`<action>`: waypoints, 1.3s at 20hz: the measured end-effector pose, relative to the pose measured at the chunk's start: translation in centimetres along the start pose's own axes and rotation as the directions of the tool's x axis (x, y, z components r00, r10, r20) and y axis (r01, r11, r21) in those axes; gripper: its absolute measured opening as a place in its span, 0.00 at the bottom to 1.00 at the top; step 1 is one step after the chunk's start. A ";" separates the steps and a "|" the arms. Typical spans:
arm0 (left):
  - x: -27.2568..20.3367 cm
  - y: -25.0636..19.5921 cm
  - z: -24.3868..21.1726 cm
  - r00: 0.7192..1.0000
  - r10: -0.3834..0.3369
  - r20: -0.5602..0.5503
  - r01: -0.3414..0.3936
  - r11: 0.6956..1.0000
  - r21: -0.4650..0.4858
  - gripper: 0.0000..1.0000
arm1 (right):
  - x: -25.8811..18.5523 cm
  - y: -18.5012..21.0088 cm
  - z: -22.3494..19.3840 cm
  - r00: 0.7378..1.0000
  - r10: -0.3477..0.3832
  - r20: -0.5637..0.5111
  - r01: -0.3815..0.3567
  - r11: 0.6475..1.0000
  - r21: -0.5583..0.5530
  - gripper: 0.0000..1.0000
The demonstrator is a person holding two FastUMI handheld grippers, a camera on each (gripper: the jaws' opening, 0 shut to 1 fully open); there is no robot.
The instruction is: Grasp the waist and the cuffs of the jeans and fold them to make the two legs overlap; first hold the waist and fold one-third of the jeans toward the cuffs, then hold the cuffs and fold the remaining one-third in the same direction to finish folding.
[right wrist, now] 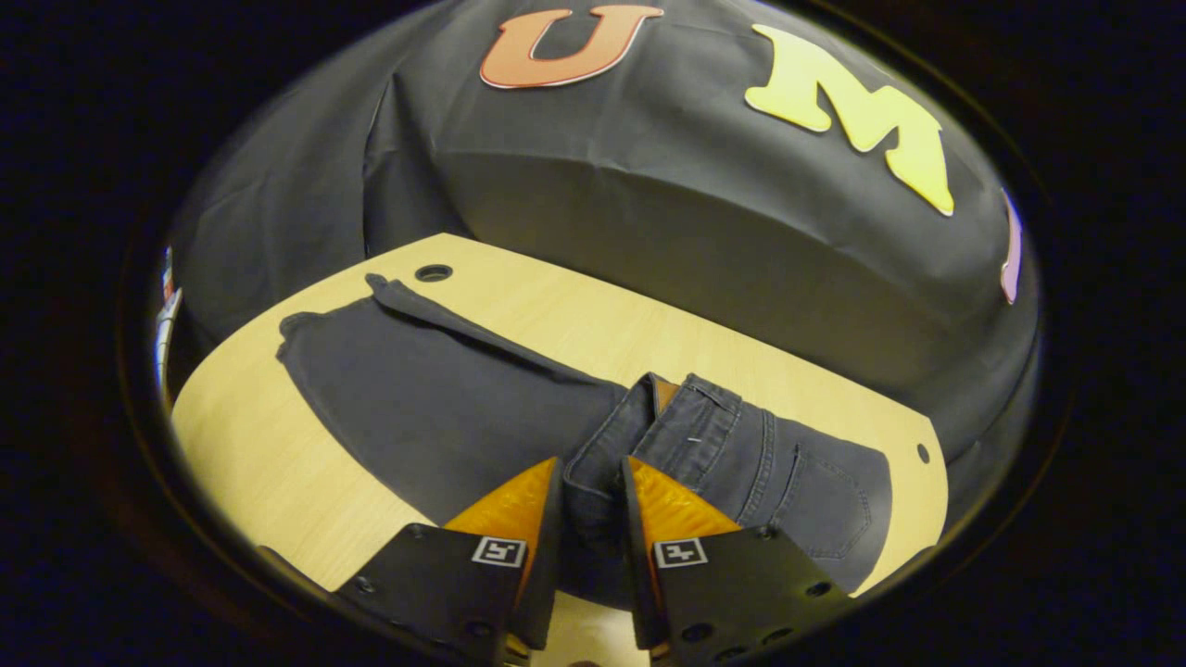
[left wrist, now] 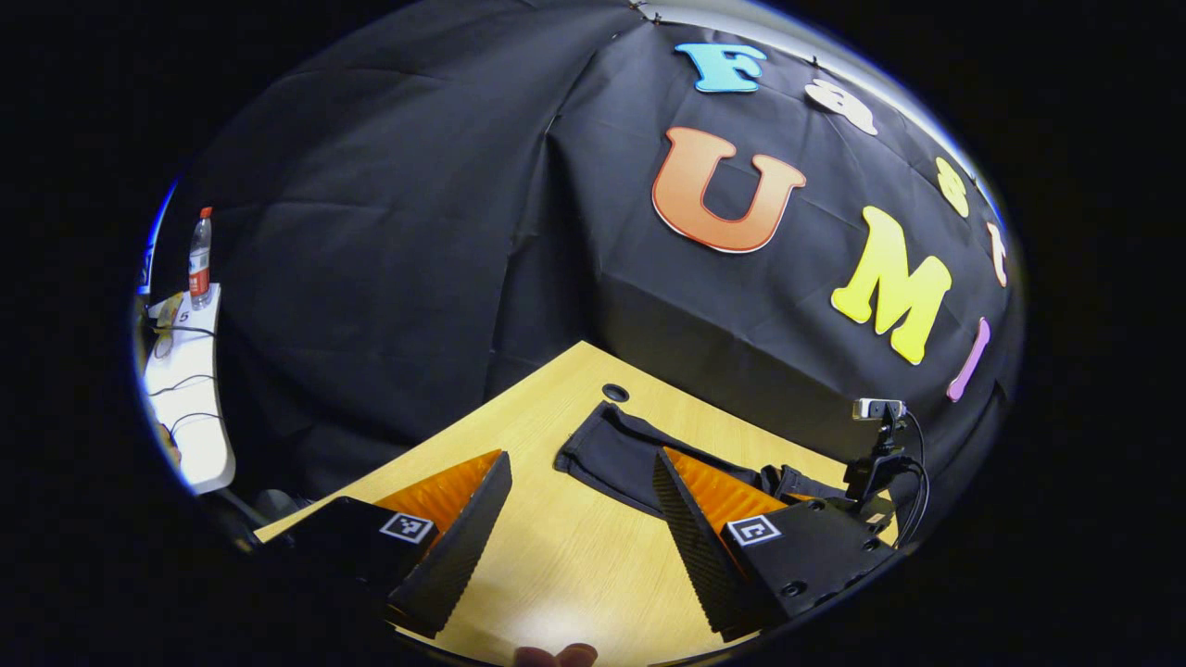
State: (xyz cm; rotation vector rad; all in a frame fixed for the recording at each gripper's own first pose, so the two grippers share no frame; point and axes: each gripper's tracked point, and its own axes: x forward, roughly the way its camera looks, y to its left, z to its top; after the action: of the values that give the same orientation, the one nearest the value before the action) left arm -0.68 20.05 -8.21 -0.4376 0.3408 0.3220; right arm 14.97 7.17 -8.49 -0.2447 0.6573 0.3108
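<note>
Across the pale wooden surface point(right wrist: 723, 357) the dark denim jeans point(right wrist: 445, 408) lie flat, their long axis running from the waist point(right wrist: 649, 435) away to the cuffs point(right wrist: 315, 329) near the round cable hole point(right wrist: 434, 272). At the waist the right tool point(right wrist: 593, 500) is pinched onto a bunched fold of denim, both fingers pressing it. Nearer the cuffs, the left tool point(left wrist: 579, 500) hangs spread wide and empty above bare wood, just short of the cloth.
</note>
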 end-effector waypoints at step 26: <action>5.9 -3.4 -2.8 0.992 -0.086 -0.088 0.060 0.963 -0.264 0.99 | -20.4 -12.1 10.3 0.943 0.041 0.329 -0.066 0.996 0.066 0.98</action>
State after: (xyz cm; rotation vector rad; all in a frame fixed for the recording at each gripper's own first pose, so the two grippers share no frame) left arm 5.18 17.17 -11.70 -0.7252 0.3797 0.2747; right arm 9.76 -4.90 13.82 -0.0982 0.3455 0.3684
